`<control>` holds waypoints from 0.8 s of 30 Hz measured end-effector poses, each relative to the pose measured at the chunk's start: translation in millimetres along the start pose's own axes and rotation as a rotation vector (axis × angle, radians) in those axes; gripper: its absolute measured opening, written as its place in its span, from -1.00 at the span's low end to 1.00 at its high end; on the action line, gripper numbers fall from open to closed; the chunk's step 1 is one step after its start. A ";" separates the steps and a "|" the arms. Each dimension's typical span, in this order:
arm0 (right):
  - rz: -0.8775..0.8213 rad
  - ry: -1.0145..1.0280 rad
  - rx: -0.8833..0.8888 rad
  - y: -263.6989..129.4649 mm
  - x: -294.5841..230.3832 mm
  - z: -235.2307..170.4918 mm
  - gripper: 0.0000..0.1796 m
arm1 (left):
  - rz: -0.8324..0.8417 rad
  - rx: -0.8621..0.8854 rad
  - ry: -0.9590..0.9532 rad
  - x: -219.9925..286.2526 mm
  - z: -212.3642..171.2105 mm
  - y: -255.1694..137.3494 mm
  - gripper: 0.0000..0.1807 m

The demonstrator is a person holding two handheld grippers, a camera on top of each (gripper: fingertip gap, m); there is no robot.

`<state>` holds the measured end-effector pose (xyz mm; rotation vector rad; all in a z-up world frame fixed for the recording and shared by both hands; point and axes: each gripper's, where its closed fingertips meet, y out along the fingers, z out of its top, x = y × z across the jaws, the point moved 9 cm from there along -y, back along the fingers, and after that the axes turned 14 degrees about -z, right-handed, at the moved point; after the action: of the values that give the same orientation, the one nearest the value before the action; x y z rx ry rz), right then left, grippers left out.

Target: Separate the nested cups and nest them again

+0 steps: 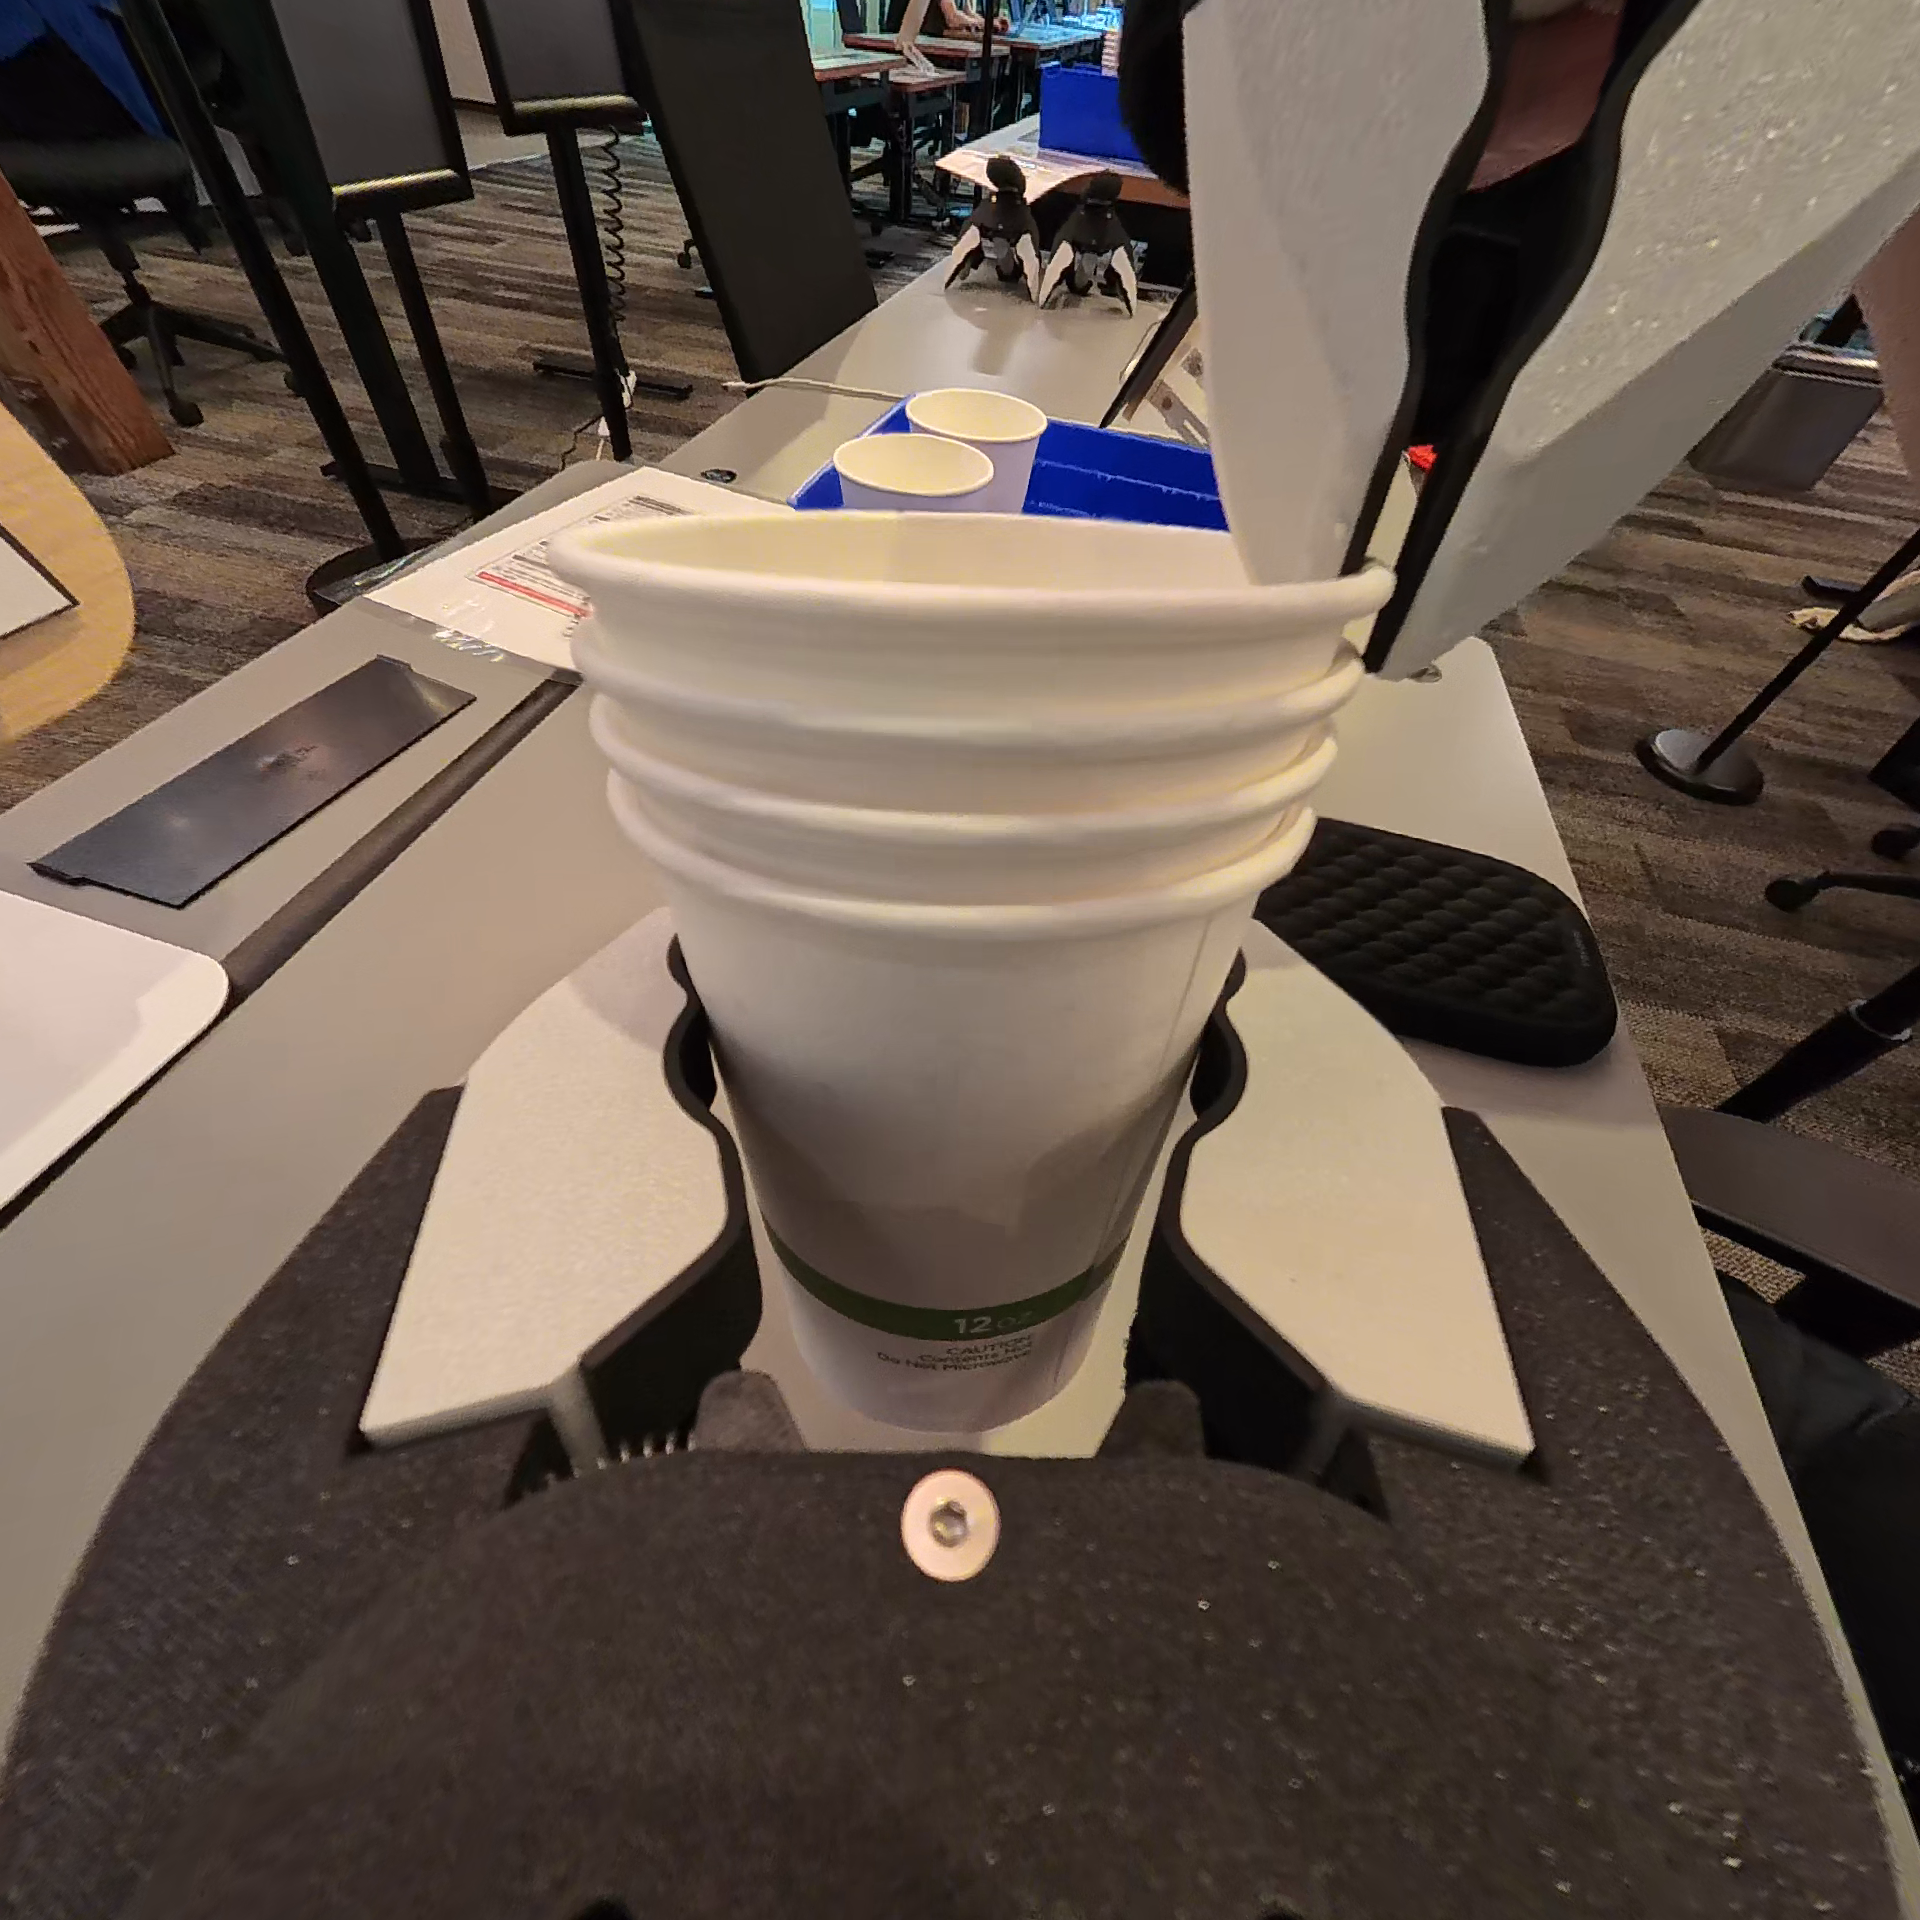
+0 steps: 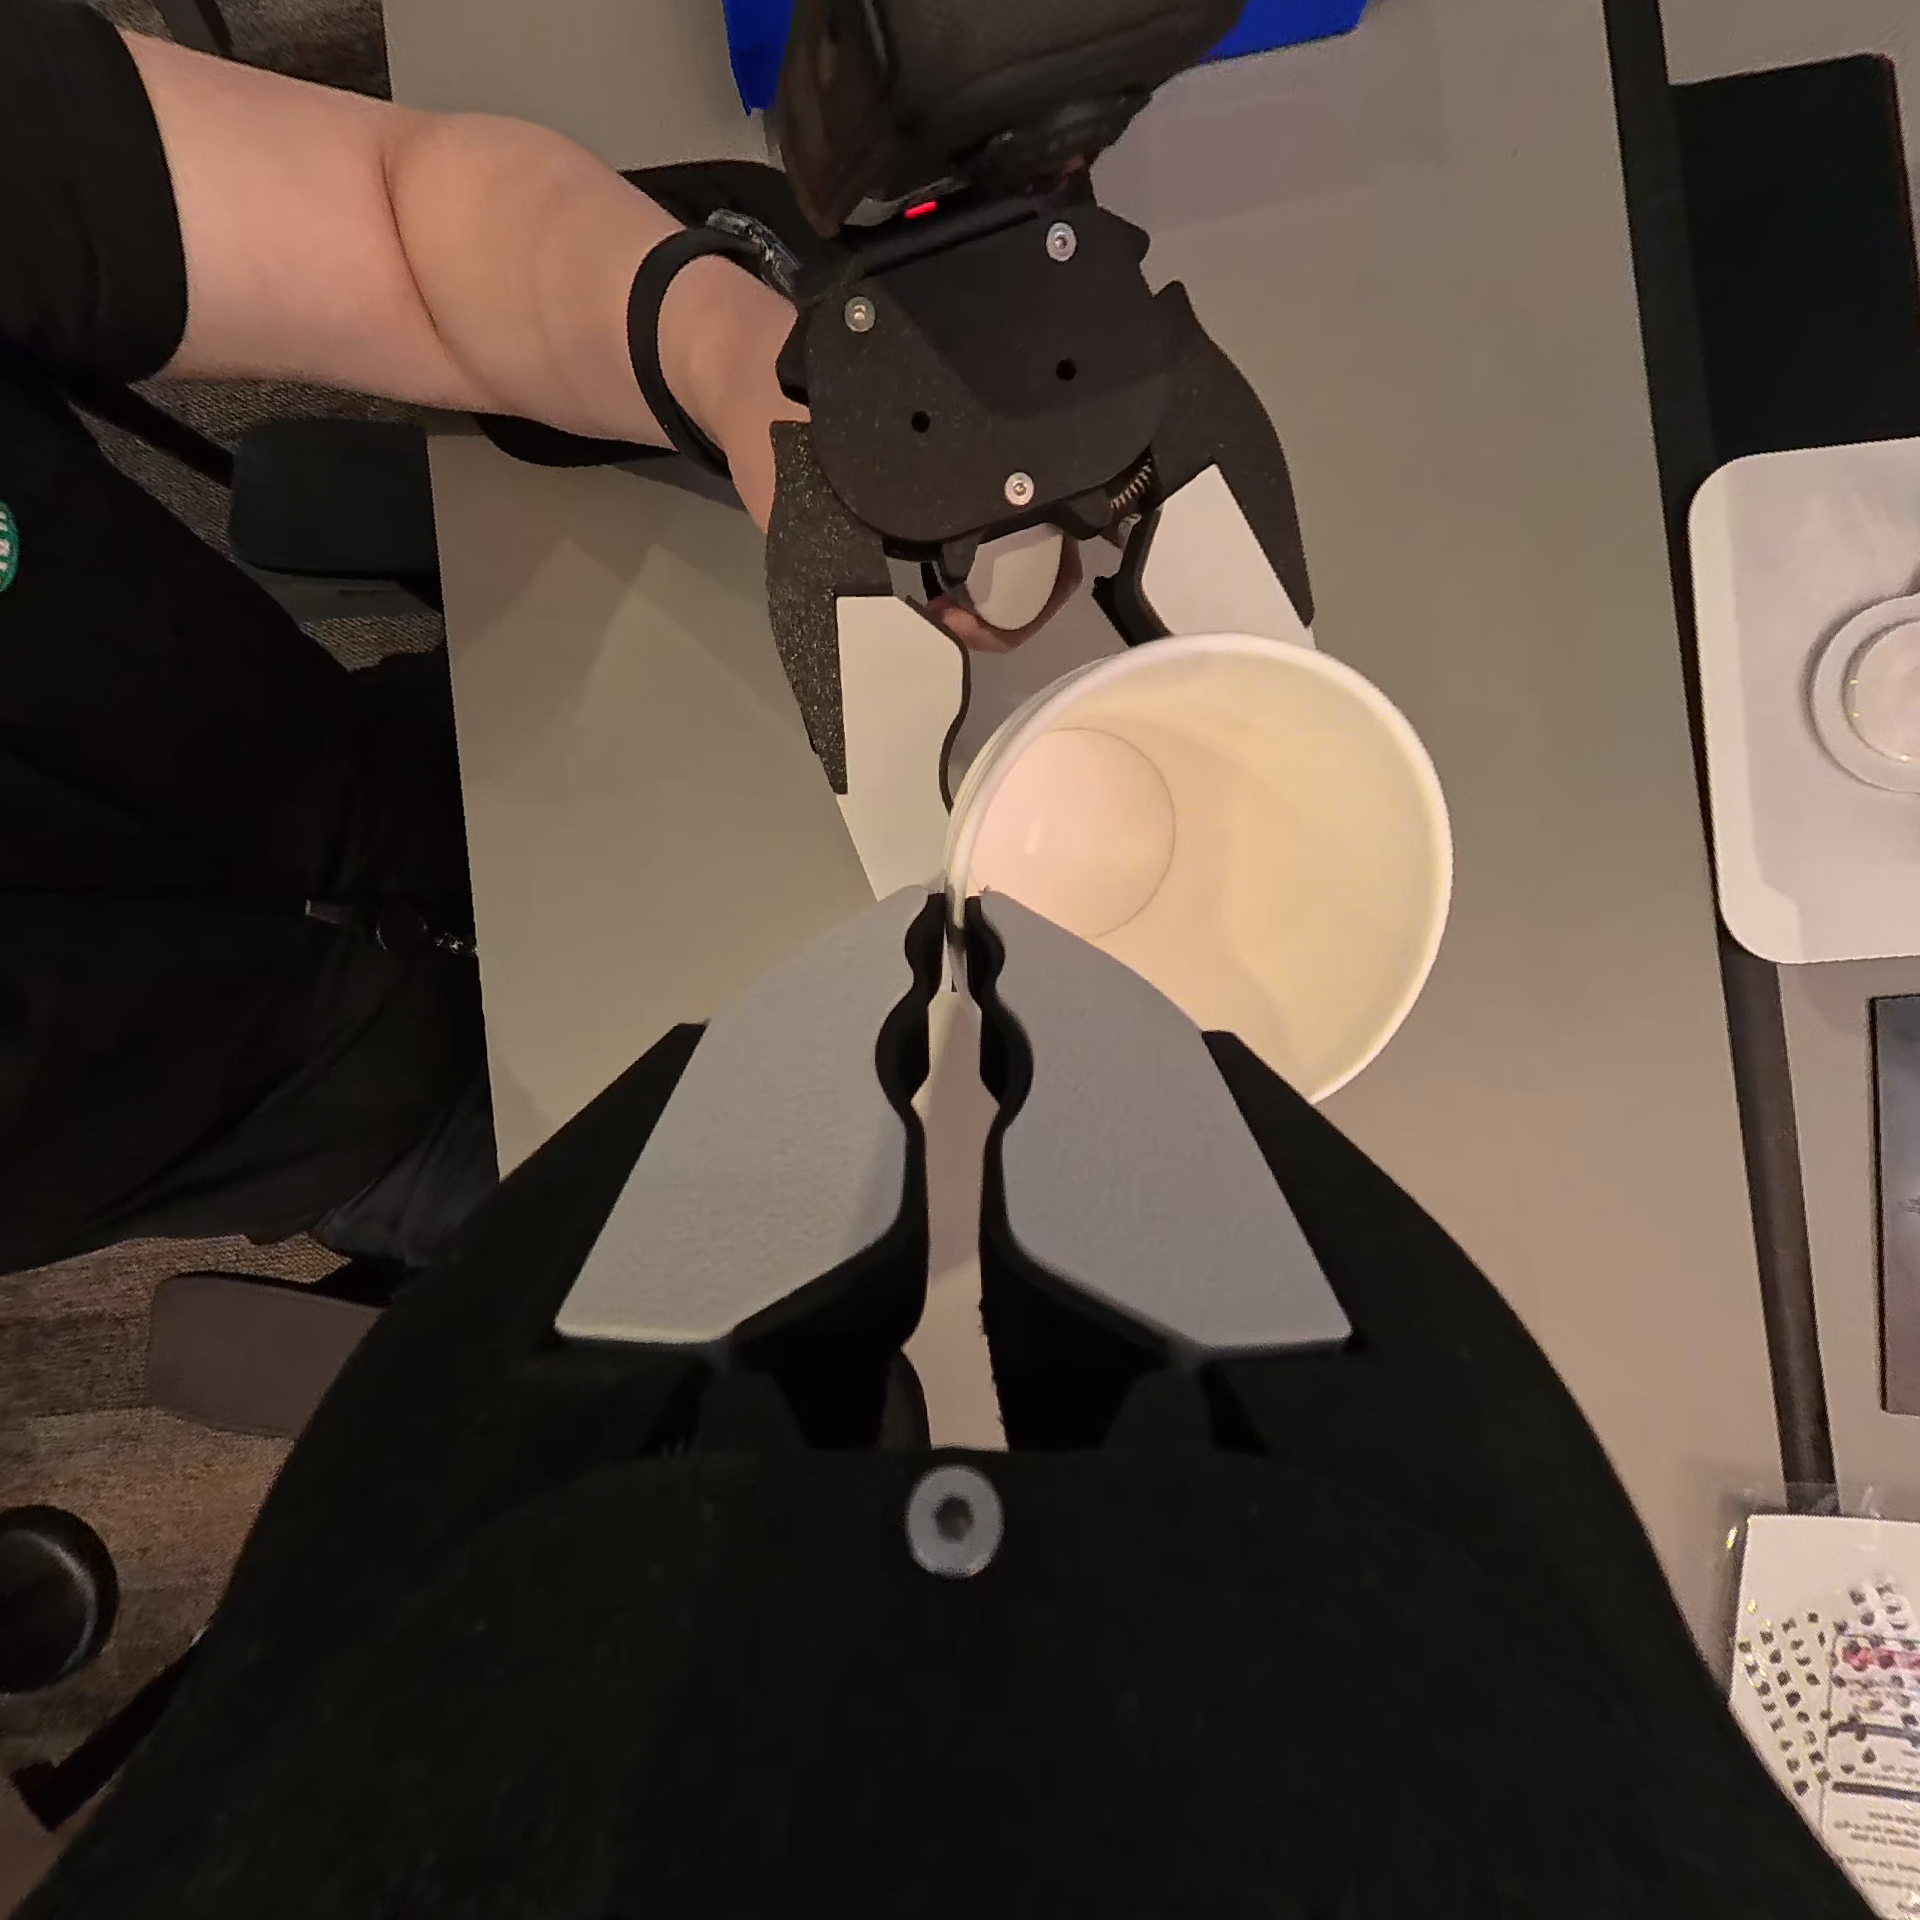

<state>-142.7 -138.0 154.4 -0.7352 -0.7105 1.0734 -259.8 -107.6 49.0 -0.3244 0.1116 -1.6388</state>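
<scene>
**Two grippers on one stack of paper cups**

The nested cups (image 1: 956, 935) are plain white paper, four rolled rims showing one above the other, the outermost carrying a thin green band with small print near its foot. The stack stands upright above the grey table (image 1: 312, 1195), near its front edge, held off the surface as far as I can tell.

The left gripper (image 1: 956, 1060) has its two fingers clamped on the wall of the outermost cup, one on each side, below the rims. The right gripper (image 2: 954, 914) comes down from above with its fingers drawn narrow, pinching the rim of the top cup (image 2: 1205, 862) between the tips, one inside and one outside. From overhead the top cup's inside is cream-white and bare down to its round bottom.

Farther back on the table sits a blue bin (image 1: 1122, 478), and two more white paper cups (image 1: 914, 473) stand upright in its near left corner, touching each other, both with nothing in them. A black padded rest (image 1: 1434, 935) lies by the right edge of the table
</scene>
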 end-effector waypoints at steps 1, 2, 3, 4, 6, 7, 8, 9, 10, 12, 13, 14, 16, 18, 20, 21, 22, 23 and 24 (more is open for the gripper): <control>0.001 0.003 0.004 -0.5 0.2 0.8 -0.96 | -0.001 0.004 0.000 0.1 0.6 -0.7 0.01; 0.001 0.003 0.005 -1.1 0.1 1.6 -0.97 | 0.000 0.006 0.001 0.1 1.2 -1.3 0.01; -0.004 0.001 0.003 -1.6 0.0 2.8 -0.97 | 0.001 0.009 0.001 0.1 1.7 -1.9 0.01; -0.010 -0.004 0.005 -2.2 -0.5 4.0 -0.97 | -0.001 0.014 0.001 0.2 2.2 -2.5 0.01; -0.017 -0.010 -0.002 -3.8 -1.4 5.9 -0.96 | -0.006 0.018 -0.001 0.8 3.0 -3.1 0.01; -0.022 -0.013 -0.002 -4.8 -1.4 6.9 -0.96 | -0.003 0.020 0.000 0.9 3.0 -3.3 0.01; -0.024 -0.012 0.000 -6.2 -1.2 8.0 -0.96 | -0.002 0.017 -0.001 0.8 2.8 -3.4 0.01; -0.023 -0.007 0.001 -7.9 -1.0 8.9 -0.96 | -0.001 0.016 0.000 0.6 2.7 -3.5 0.01; -0.027 -0.005 0.006 -10.0 -0.5 9.8 -0.97 | 0.000 0.017 0.000 0.3 2.7 -3.7 0.01; -0.034 0.001 0.022 -14.6 0.2 11.5 -0.97 | 0.000 0.023 -0.003 0.1 3.2 -4.8 0.01; -0.033 0.008 0.027 -16.0 0.3 12.1 -0.96 | -0.002 0.029 -0.005 0.5 3.9 -5.3 0.01; -0.024 0.016 0.030 -16.6 -0.1 12.6 -0.96 | -0.007 0.035 -0.004 1.5 4.6 -5.3 0.01; -0.009 0.021 0.011 -16.2 -0.6 13.1 -0.96 | -0.018 0.049 -0.001 4.0 6.2 -5.3 0.01; -0.010 0.017 -0.007 -15.3 -1.3 14.2 -0.96 | -0.019 0.050 0.000 4.8 7.2 -6.2 0.01; -0.017 0.006 -0.017 -15.2 -2.4 15.3 -0.96 | -0.017 0.055 0.004 4.9 8.4 -8.3 0.01; -0.020 -0.005 -0.021 -15.5 -3.1 15.8 -0.96 | -0.019 0.059 0.004 5.2 9.4 -9.6 0.01; -0.025 -0.009 -0.020 -16.0 -3.4 16.4 -0.95 | -0.019 0.061 0.005 5.5 10.5 -10.8 0.01; -0.027 -0.007 -0.021 -16.9 -3.7 17.0 -0.94 | -0.018 0.063 0.007 5.8 11.4 -12.1 0.01; -0.032 -0.006 -0.024 -17.9 -3.2 17.5 -0.94 | -0.016 0.067 0.008 6.1 12.3 -13.2 0.01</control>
<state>-148.7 -143.3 178.2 -0.7394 -0.7393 1.0399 -269.5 -110.8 65.1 -0.2682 0.0602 -1.6564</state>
